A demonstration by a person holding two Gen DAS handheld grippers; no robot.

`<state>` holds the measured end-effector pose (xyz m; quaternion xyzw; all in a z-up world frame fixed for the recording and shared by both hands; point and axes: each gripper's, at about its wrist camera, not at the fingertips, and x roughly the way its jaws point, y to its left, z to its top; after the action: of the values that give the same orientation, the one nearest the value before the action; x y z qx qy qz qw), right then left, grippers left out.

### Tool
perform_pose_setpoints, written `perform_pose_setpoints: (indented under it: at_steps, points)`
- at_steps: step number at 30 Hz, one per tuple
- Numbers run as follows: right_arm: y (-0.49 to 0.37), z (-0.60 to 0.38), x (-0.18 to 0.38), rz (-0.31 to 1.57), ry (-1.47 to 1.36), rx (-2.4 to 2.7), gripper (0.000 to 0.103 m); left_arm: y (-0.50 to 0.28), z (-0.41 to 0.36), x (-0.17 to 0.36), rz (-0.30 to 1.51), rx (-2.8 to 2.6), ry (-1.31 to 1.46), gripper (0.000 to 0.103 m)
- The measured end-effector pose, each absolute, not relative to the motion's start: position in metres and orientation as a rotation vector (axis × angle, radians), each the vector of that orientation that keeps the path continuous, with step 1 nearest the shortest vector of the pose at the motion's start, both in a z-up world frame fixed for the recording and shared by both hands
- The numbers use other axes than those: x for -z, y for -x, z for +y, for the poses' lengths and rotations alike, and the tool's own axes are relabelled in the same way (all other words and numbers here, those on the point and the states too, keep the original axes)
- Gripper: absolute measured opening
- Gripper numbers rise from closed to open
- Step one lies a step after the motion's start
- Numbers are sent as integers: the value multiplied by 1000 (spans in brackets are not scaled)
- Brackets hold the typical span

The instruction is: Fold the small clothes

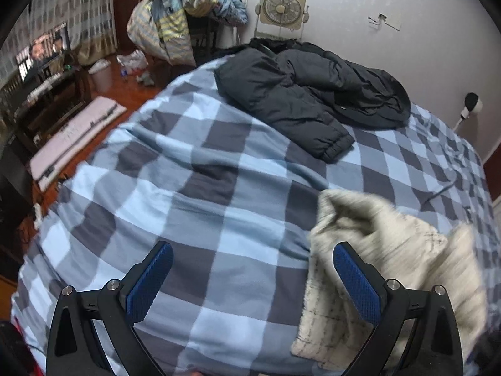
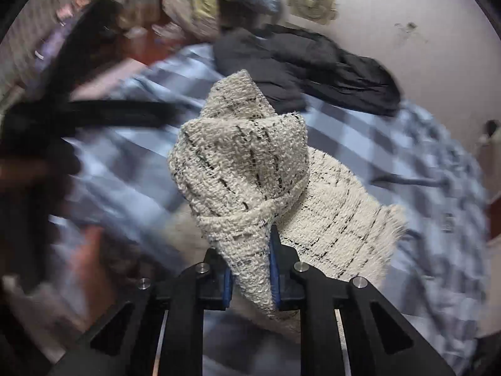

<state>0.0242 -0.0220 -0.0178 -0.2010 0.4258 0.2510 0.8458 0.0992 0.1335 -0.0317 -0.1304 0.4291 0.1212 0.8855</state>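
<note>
A cream knitted garment (image 2: 244,169) with thin dark check lines is bunched up and lifted off the bed. My right gripper (image 2: 250,269) is shut on a fold of it, and the rest trails down to the right. In the left wrist view the same cream garment (image 1: 385,250) shows blurred at the lower right, behind the right finger. My left gripper (image 1: 252,277) stands open over the blue checked bedcover (image 1: 188,188), with nothing between its blue pads.
A dark padded jacket (image 1: 313,94) lies at the far side of the bed. A chair piled with clothes (image 1: 175,15) and a box fan (image 1: 281,6) stand by the wall. Left of the bed are red floor, a low table (image 1: 47,94) and a screen.
</note>
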Motion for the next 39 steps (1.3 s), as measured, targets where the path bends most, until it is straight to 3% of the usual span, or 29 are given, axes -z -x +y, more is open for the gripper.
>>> perform_pose_setpoints:
  at_steps: [4,6,8,9,10,11,14,16,19,23,26,31,36,39]
  points:
    - [-24,0,80,1037,417,-546,28,-100,134,34,902,-256,261,103]
    - [-34,4,123,1139,463,-487,29,-99,134,35,902,-259,257,103]
    - [-26,-2,122,1116,418,-526,37,-99,134,32,892,-262,252,103]
    - [-24,-7,114,1114,364,-566,45,-99,134,31,884,-263,252,103]
    - [-21,-13,107,1131,291,-627,73,-98,133,28,869,-267,250,103]
    - [-23,-24,98,1191,127,-778,91,-97,133,25,856,-272,246,103]
    - [-30,-61,91,1376,-297,-988,94,-93,129,16,804,-278,225,103]
    - [-30,-79,84,1442,-406,-1000,94,-92,121,14,794,-242,212,103]
    - [-29,-110,51,1251,-304,-838,94,-96,100,18,827,-159,171,103]
    - [-28,-127,29,1033,-32,-494,102,-98,55,31,871,-94,1,103]
    - [-44,-115,53,1083,96,-423,102,-104,29,52,941,-15,-68,103]
    - [-73,-152,65,1212,203,-310,102,-126,30,109,1158,22,45,103]
    - [-98,-199,99,1456,-181,-382,102,-130,45,116,1180,64,182,103]
    - [-94,-210,101,1484,-263,-409,102,-126,44,109,1171,52,175,103]
